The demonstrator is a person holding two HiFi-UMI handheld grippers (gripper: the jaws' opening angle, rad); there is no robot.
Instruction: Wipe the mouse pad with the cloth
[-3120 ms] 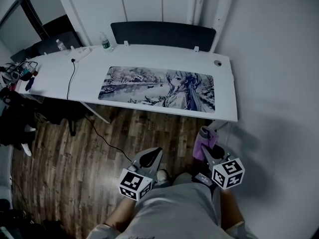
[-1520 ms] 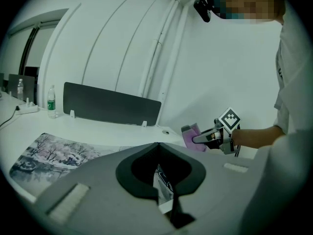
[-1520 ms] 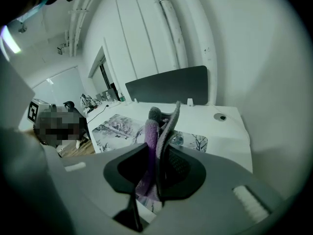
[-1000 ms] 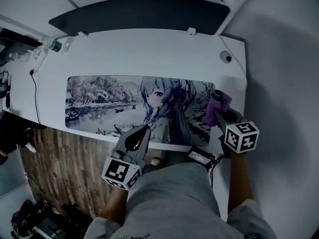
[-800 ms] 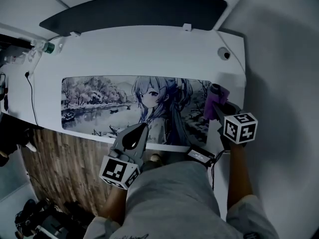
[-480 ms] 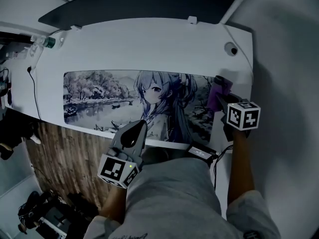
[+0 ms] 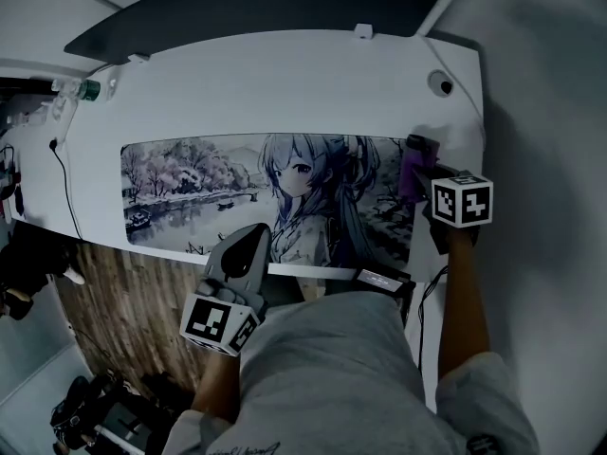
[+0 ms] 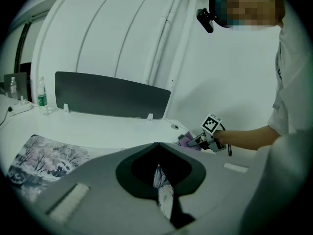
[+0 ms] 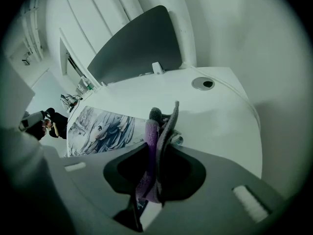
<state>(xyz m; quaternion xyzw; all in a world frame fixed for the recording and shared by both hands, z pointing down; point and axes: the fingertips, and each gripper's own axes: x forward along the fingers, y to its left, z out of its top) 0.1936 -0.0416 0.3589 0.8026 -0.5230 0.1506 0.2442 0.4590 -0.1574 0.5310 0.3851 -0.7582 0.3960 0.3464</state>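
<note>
**Right gripper brought from floor level to the pad's right end**

Both grippers have come up from over the floor three seconds back. The right gripper [image 7: 424,172] now sits over the right end of the worktop [image 7: 285,83], and over the last half second it has barely shifted.

- Right fingers are clenched on the purple cloth [image 7: 412,171]. In the right gripper view it is pinched as a folded bunch that sticks out past the tips.
- The cloth hangs at the right edge of the mouse pad [image 7: 209,173]. I cannot tell whether it touches the pad yet.
- The mouse pad lies flat along the near half of the worktop. Its printed face is bare, so nothing blocks a sweep.
- Left gripper [image 7: 248,245] hovers at the near edge of the worktop, with its fingers closed together on nothing.

Judgement: starting at one end suits a single long pass leftward. The left gripper is parked low and clear of that path, though it could pin the pad if it creeps. Wiping looks not yet begun.
</note>
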